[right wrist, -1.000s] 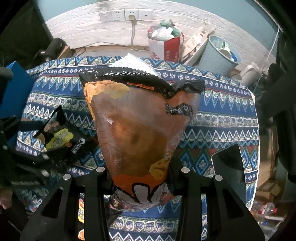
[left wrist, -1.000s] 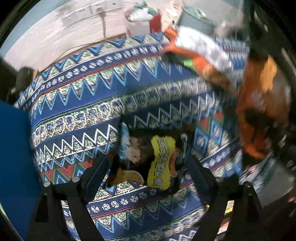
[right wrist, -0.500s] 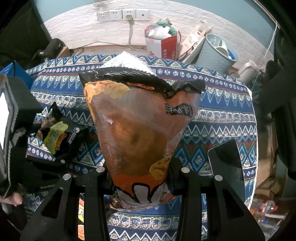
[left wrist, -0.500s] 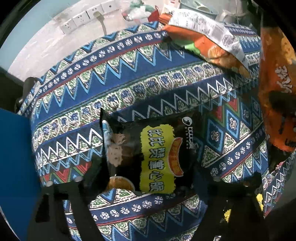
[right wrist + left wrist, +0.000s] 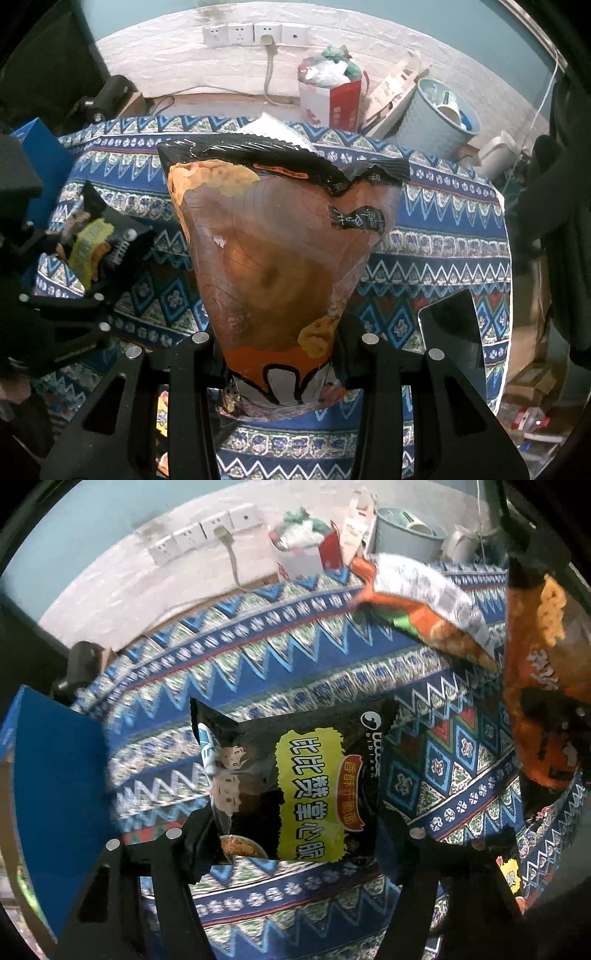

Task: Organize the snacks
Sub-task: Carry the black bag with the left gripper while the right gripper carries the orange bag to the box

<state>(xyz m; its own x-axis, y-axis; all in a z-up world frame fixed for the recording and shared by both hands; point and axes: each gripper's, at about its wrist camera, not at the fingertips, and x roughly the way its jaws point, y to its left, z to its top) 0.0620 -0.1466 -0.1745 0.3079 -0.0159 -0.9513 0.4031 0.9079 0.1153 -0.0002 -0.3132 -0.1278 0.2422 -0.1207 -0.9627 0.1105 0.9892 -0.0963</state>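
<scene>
A black noodle packet (image 5: pixel 295 775) with a yellow label sits between the fingers of my left gripper (image 5: pixel 291 845). The jaws are closing, and the pads press its two side edges. In the right wrist view this packet (image 5: pixel 99 240) tilts up off the patterned tablecloth (image 5: pixel 443 236) in the left gripper (image 5: pixel 74 306). My right gripper (image 5: pixel 280 369) is shut on the bottom of a large orange snack bag (image 5: pixel 277 258) with a black top seal, held upright above the table. The same bag (image 5: pixel 535 701) hangs at the right edge of the left wrist view.
Another orange and white snack bag (image 5: pixel 424 602) lies at the table's far side. A blue box (image 5: pixel 51 775) stands at the left edge, a black tablet (image 5: pixel 450 332) at the right. A waste bin (image 5: pixel 436 122) and a red-white bag (image 5: pixel 332 96) stand on the floor behind.
The left gripper's fingers have drawn in onto the black packet, which now fills more of its view and tilts up. The right gripper and its orange bag have stayed put.
</scene>
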